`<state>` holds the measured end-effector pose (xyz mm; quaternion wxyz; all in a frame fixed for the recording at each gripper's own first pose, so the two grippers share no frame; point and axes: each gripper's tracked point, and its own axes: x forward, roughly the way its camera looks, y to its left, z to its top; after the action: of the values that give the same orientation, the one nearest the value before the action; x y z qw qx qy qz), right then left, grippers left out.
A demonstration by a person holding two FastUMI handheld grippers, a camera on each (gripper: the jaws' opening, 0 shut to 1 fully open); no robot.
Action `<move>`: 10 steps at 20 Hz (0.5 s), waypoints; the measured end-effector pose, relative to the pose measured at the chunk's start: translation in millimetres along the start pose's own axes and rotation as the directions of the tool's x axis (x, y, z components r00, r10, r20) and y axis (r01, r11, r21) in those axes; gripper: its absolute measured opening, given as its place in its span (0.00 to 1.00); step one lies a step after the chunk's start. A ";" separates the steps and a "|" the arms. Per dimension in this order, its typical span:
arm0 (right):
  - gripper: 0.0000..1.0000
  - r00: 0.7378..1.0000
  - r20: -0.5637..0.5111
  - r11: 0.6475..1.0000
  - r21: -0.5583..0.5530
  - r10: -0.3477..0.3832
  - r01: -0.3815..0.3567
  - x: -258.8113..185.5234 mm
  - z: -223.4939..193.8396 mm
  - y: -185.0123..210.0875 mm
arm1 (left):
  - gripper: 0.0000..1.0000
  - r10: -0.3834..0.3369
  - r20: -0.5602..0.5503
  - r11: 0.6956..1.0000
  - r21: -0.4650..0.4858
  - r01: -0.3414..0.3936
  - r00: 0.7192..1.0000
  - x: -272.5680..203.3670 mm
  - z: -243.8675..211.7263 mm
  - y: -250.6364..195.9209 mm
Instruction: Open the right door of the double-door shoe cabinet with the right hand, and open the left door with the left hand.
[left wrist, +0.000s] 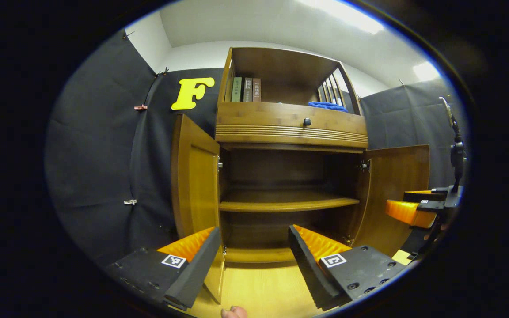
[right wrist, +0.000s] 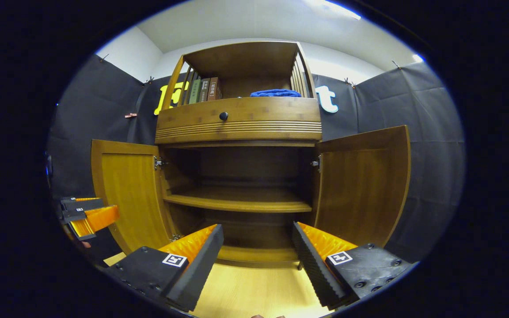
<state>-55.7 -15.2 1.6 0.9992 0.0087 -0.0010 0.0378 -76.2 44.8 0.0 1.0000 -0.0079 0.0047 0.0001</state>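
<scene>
The shoe cabinet [left wrist: 287, 132] stands against the booth's far wall with both lower doors swung wide. In the left gripper view the left door [left wrist: 195, 176] angles out toward the camera on the left, while the right door [left wrist: 396, 190] hangs open on the right. Between them the inner shelf [left wrist: 287, 203] lies bare. Above the doors runs a drawer front with a dark round knob [left wrist: 307, 121]; on the upper shelf stand a few books [left wrist: 245, 89] at the left and a blue cloth [left wrist: 327, 106] at the right.

The left gripper [left wrist: 254, 251] sits low and near, in front of the open compartment, its fingers spread apart and holding nothing. The right gripper [left wrist: 413, 207] shows farther off at the right edge, just beside the right door.

In the right gripper view the right gripper [right wrist: 258, 249] likewise hovers before the cabinet [right wrist: 241, 123], fingers parted and empty. The left gripper [right wrist: 89, 214] appears at the far left, near the left door [right wrist: 126, 190]; the right door [right wrist: 360, 185] stands open at the right.
</scene>
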 end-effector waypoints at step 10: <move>0.99 1.000 0.009 1.000 0.001 -0.024 0.024 -8.1 1.9 2.7 | 0.95 -0.030 -0.002 0.999 0.018 0.030 1.000 7.4 -1.2 -15.3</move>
<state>-64.0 -13.2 3.5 0.9996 0.0094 -0.0054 0.0257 -68.8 29.5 -1.0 0.9999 0.0009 0.0053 -0.0150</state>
